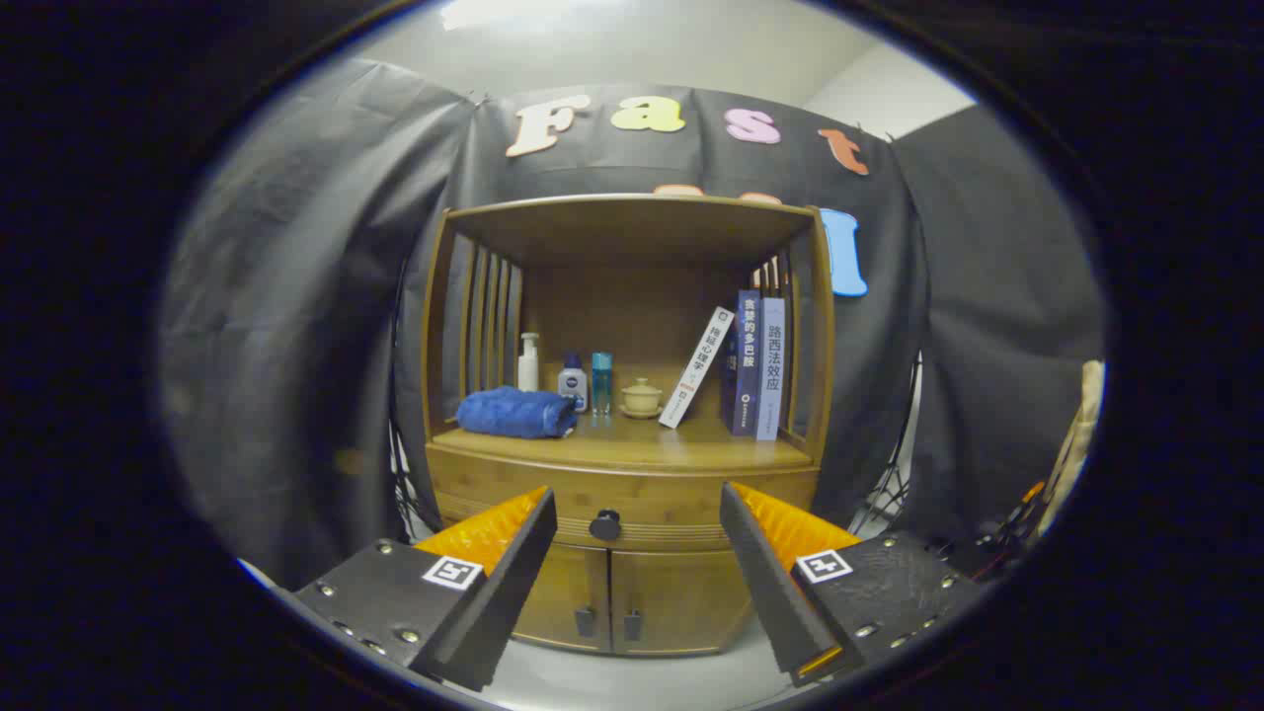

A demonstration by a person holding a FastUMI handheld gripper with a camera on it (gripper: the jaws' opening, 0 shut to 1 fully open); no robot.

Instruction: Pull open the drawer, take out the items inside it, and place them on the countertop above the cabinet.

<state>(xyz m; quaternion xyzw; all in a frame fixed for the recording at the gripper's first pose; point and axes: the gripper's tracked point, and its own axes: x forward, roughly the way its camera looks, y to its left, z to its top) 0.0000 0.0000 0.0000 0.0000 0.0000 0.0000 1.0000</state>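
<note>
Gripper [637,513]: fingers spread wide, holding nothing, short of the cabinet [624,592].
Drawer [632,499]: closed, dark knob [605,524] between the fingertips, farther off.
Countertop [632,444]: blue towel [517,411] left, books [752,363] right.

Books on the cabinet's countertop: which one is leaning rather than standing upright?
The white book, leftmost of the three, tilts with its top against the dark blue book; that one and the pale book stand upright. The gripper is open, short of the drawer knob.
</note>
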